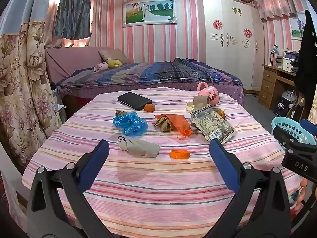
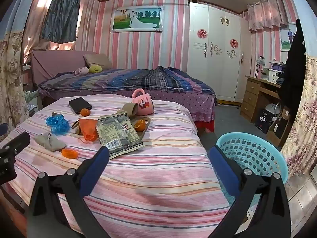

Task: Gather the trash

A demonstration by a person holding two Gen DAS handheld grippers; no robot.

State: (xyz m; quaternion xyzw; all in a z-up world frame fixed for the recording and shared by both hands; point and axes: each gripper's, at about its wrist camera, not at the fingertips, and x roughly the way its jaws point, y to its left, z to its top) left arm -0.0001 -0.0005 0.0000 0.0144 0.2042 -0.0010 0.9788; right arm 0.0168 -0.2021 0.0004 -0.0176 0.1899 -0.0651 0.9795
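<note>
On the pink striped table (image 1: 158, 188) lie a crumpled blue plastic bag (image 1: 130, 123), an orange wrapper (image 1: 179, 123) over brown paper, a grey-green snack packet (image 1: 213, 125), an orange lid (image 1: 179, 154) and a folded beige cloth (image 1: 139, 147). My left gripper (image 1: 158, 148) is open and empty, hovering above the table's near part, short of the lid. My right gripper (image 2: 158, 154) is open and empty, near the snack packet (image 2: 118, 133) at the table's right side. The blue bag (image 2: 57, 124) and orange wrapper (image 2: 89, 131) also show in the right wrist view.
A turquoise basket (image 2: 255, 154) stands on the floor right of the table. A black phone (image 1: 134, 100), a tangerine (image 1: 149, 107), a pink mug (image 1: 210, 96) and a cardboard tube (image 2: 130, 109) sit at the table's far side. A bed (image 1: 150, 75) lies behind.
</note>
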